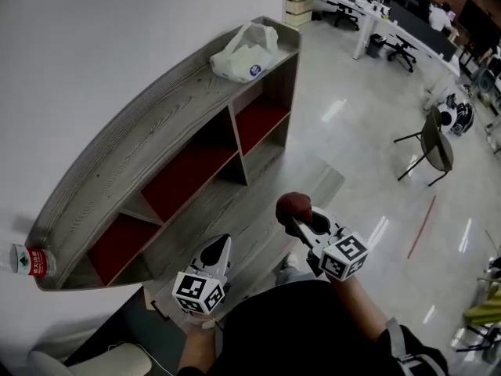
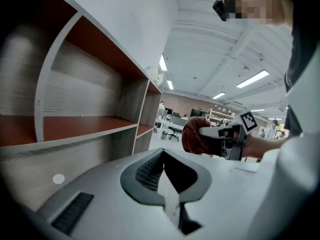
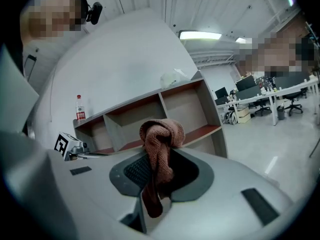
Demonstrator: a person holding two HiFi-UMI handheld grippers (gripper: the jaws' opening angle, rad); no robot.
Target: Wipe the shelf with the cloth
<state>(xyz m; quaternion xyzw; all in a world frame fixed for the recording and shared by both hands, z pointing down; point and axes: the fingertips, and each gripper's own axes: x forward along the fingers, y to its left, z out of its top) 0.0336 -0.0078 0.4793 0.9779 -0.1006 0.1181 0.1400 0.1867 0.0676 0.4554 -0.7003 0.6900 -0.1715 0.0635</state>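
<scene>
— Closest to the head camera are the person's two grippers, surely. How do they stand?

— Low in the picture, side by side. The left gripper has its fingers pressed together with nothing between them. The right gripper is held a little higher, and its fingers are clamped on a reddish-brown cloth.

— And how does that cloth sit?

— It is bunched into a wad above the fingertips, with a tail hanging down between the two fingers (the right gripper view shows this best). It is up in the air in front of the shelf and touches no part of it.

— What sort of shelf is it?

— A grey wood-grain unit set against a white wall. Its open compartments have red floors and are split by upright panels. On its top board a white plastic bag lies at one end. A bottle with a red label stands at the other end (upright, going by the right gripper view).

— Anything beyond it?

— A glossy floor, and an office chair well apart from the shelf.
</scene>
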